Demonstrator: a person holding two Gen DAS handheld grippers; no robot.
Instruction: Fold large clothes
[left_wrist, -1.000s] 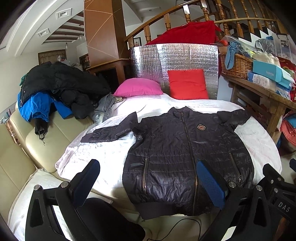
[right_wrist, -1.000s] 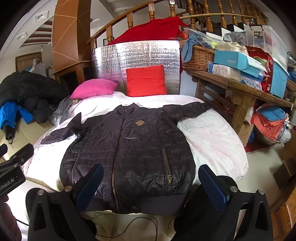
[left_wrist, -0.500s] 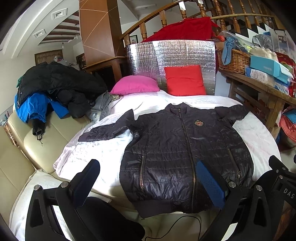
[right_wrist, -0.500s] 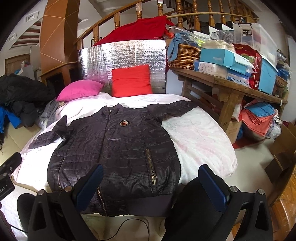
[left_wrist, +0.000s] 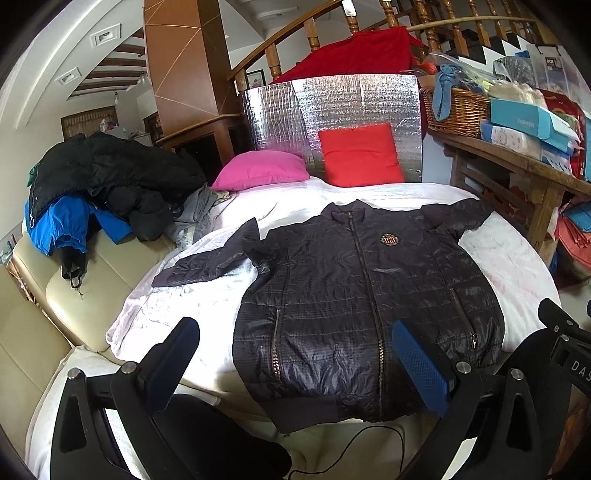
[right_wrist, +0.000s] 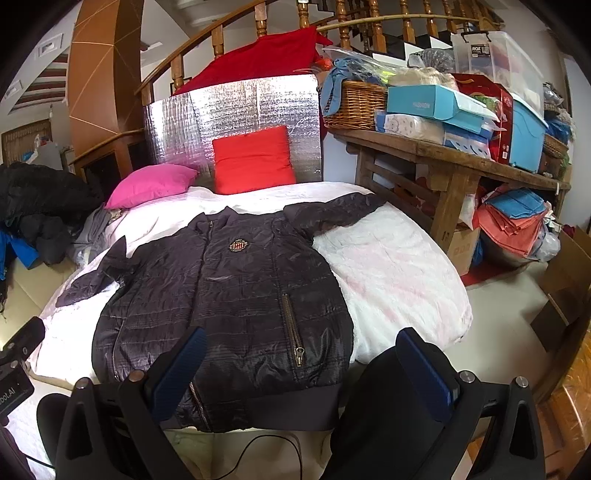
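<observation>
Basket (right_wrist: 356, 105) of clothes beside jacket (right_wrist: 236, 291)

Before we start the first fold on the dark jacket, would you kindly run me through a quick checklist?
1. Jacket lies flat, front up, zipped: ok.
2. Both sleeves spread out: ok.
3. Left hand-held gripper open, holding nothing: ok.
4. Right hand-held gripper open, holding nothing: ok.
5. White blanket beside the jacket bare for folding: ok.
6. Black cable clear of the hem: cannot tell.

Right gripper (right_wrist: 299, 373) swung rightward; jacket (right_wrist: 229, 295) now sits left of view centre.
</observation>
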